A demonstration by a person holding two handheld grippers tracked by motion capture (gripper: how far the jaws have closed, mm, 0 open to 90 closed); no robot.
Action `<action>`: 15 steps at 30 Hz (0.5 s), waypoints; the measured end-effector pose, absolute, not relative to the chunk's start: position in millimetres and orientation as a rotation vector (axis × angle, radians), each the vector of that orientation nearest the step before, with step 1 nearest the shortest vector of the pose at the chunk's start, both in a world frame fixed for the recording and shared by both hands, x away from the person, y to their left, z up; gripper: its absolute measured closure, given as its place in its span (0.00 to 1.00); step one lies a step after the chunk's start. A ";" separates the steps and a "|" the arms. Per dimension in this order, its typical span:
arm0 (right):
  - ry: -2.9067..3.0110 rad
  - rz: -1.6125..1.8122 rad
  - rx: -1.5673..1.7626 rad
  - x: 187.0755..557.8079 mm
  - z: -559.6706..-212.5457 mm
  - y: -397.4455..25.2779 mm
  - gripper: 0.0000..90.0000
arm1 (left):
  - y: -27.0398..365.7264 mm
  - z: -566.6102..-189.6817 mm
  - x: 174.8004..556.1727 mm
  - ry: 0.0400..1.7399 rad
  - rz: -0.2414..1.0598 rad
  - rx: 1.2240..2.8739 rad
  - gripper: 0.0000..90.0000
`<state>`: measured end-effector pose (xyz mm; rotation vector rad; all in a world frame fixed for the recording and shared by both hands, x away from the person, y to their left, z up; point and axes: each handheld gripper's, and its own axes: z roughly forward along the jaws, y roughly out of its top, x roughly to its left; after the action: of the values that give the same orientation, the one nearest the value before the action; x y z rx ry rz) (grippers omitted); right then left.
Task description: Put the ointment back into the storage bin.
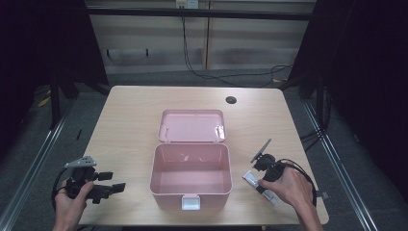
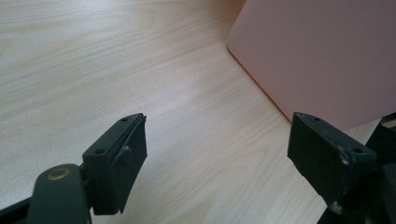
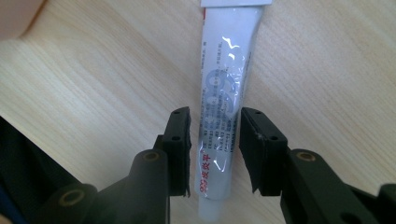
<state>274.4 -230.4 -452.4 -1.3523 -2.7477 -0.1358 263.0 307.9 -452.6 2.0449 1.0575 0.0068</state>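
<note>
At lower right of the high view the right gripper [image 3: 214, 140] straddles a flat white tube [image 3: 223, 107] (red and grey print, crimped far end) with narrow gaps either side, while the left gripper [image 1: 109, 182] gapes empty at lower left beside the open pink box [image 1: 190, 168].

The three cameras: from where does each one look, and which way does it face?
High view: above the person's side, facing forward and down on the table; both hands show.
Left gripper view: on the left gripper, facing the tabletop and the pink box; open jaws.
Right gripper view: on the right gripper, looking down; jaws astride a white tube.
Shared: the high and left gripper views both show the box.
</note>
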 end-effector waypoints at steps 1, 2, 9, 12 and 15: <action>-2.744 -0.138 -1.354 274.2 -452.9 -230.5 0.71 | 307.9 -452.6 263.0 1.057 0.006 2.044 0.22; -2.741 -0.139 -1.354 274.1 -453.5 -230.4 0.72 | 308.1 -452.6 263.1 1.056 0.008 2.046 0.22; -2.737 -0.095 -1.348 274.1 -459.7 -230.0 0.73 | 308.4 -452.1 262.8 1.056 0.005 2.037 0.22; -2.747 -0.086 -1.350 273.6 -461.3 -229.0 0.75 | 308.4 -452.0 262.9 1.053 0.004 2.037 0.22; -2.754 -0.075 -1.347 273.8 -463.4 -227.5 0.75 | 308.3 -452.0 262.8 1.054 0.005 2.038 0.22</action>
<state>273.8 -227.5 -463.4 -1.3466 -2.7542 -0.0747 262.8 308.3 -452.0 2.0377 1.0537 0.0047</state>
